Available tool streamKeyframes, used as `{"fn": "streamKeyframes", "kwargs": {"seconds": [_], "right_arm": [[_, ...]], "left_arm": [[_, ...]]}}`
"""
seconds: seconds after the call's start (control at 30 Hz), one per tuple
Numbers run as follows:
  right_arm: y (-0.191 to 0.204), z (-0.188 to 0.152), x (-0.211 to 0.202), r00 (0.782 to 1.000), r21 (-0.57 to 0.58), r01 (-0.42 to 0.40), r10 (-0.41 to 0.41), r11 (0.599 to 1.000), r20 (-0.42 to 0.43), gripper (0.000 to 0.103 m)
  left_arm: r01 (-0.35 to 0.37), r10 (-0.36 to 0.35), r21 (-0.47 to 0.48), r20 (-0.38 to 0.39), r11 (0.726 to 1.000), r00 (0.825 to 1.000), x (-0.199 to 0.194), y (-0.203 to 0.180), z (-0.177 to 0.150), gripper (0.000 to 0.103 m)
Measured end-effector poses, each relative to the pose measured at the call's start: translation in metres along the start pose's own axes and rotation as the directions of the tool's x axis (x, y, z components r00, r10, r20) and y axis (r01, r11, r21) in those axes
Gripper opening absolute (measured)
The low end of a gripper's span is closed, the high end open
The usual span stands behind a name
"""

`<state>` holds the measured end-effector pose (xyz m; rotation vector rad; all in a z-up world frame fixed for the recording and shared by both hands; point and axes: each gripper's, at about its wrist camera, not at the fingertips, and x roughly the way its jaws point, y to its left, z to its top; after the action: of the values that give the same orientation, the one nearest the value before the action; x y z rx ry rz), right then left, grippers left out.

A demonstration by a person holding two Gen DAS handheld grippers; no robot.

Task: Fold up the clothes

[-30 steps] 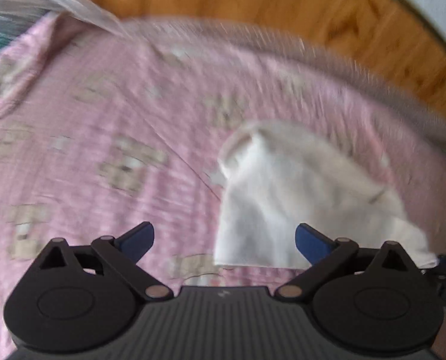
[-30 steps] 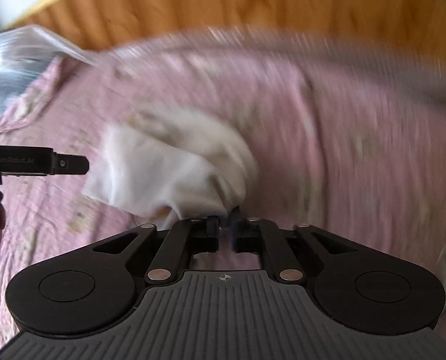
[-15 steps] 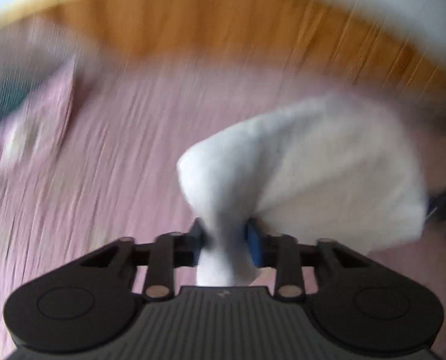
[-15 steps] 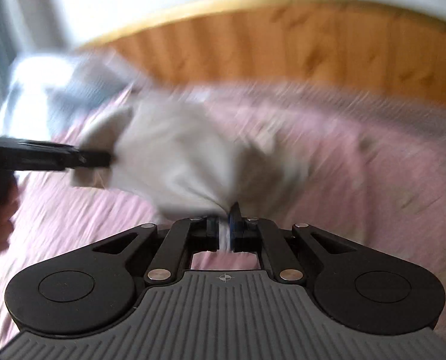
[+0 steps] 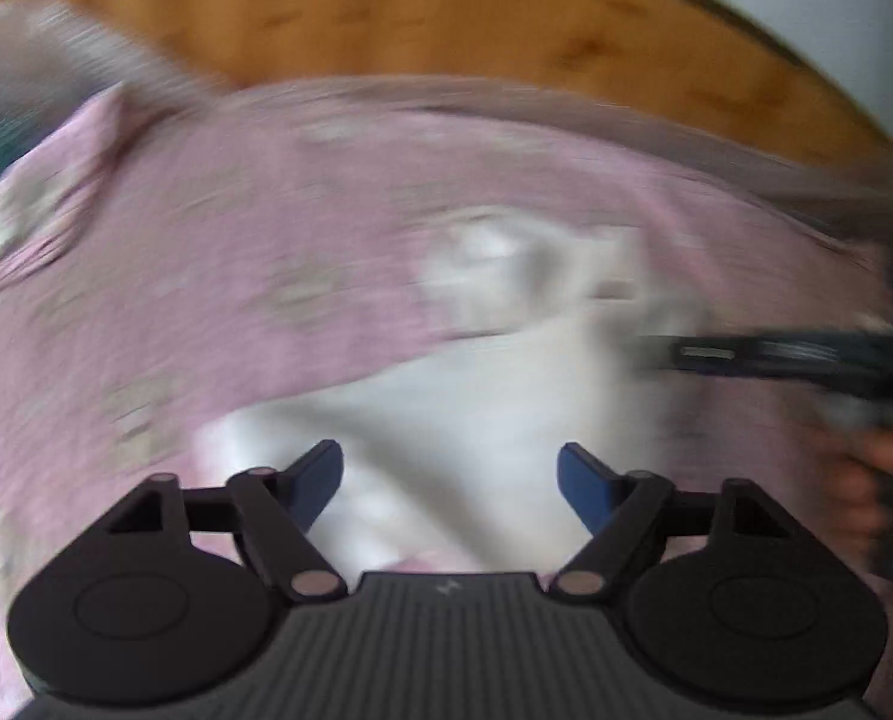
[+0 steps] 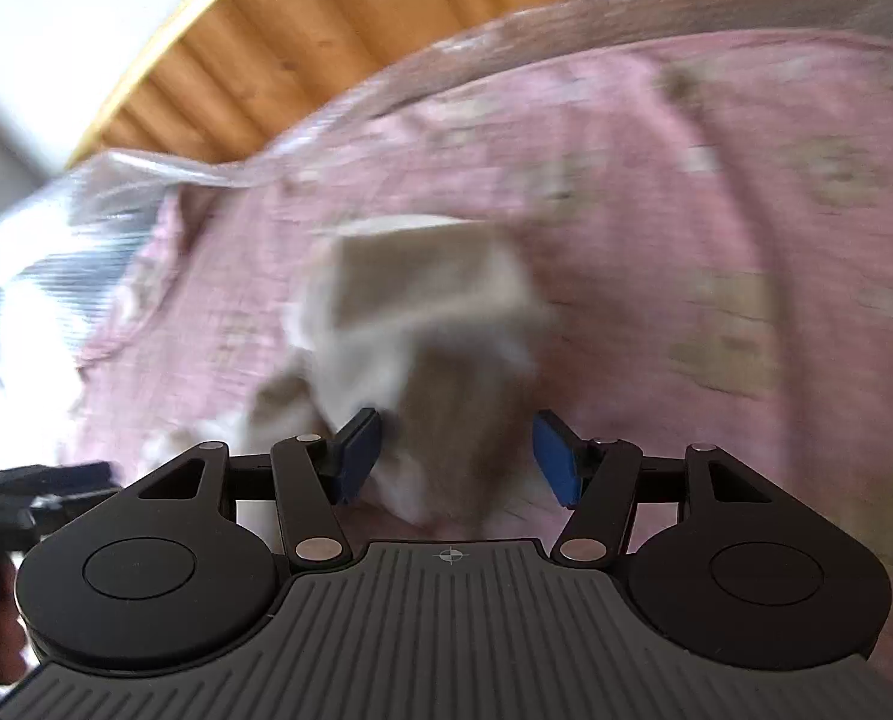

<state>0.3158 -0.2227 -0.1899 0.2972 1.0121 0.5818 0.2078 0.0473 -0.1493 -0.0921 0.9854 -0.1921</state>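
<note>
Between the blue-padded fingers of the left gripper (image 5: 449, 489), which stand wide apart with nothing pinched, lies the near part of a small white cloth garment (image 5: 494, 396), rumpled and spread on the pink patterned bedsheet (image 5: 218, 252). The right gripper (image 6: 457, 459) is likewise spread wide and empty, its pads straddling the near end of the same cloth, which from that side shows a flap doubled over itself. Both views are smeared by motion, so the exact edges and layers of the garment cannot be told. The risk, as I judge it, lies there: a pinch made blind could catch only the top layer, or take the sheet along with the cloth, and drag the doubled flap askew. The cloth looks thin and limp, so it would likely sag and slip into a crooked crease if gripped off its corner. The two tools also work close together over one small piece; the right gripper's dark finger reaches in beside the left, and a hasty move could knock them. Beyond stands a wooden headboard (image 5: 446, 18), and crinkled clear plastic (image 6: 80, 228) at the sheet's far corner.
</note>
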Motion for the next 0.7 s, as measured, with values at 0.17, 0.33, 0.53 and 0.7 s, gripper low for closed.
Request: {"fn": "streamKeyframes", "kwargs": {"seconds": [0.17, 0.33, 0.53, 0.7], "right_arm": [[0.017, 0.017, 0.001, 0.998, -0.075, 0.01, -0.014, 0.997, -0.058, 0.002], [0.006, 0.034, -0.087, 0.999, -0.043, 0.026, -0.024, 0.999, 0.048, 0.0], [-0.051, 0.013, -0.103, 0.993, 0.093, 0.117, -0.114, 0.989, -0.029, 0.008], [-0.046, -0.035, -0.045, 0.991, 0.396, -0.111, 0.129, 0.911, -0.018, 0.07]], "left_arm": [[-0.046, 0.054, 0.203, -0.034, 0.978, 0.998, 0.057, -0.046, -0.013, 0.031], [0.142, -0.145, 0.09, 0.032, 0.986, 0.989, 0.01, -0.014, -0.005, 0.019], [0.212, -0.202, 0.061, -0.136, 0.975, 0.97, 0.018, 0.001, -0.038, 0.025], [0.29, -0.306, -0.178, -0.068, 0.94, 0.95, 0.012, 0.019, -0.044, 0.015]]}}
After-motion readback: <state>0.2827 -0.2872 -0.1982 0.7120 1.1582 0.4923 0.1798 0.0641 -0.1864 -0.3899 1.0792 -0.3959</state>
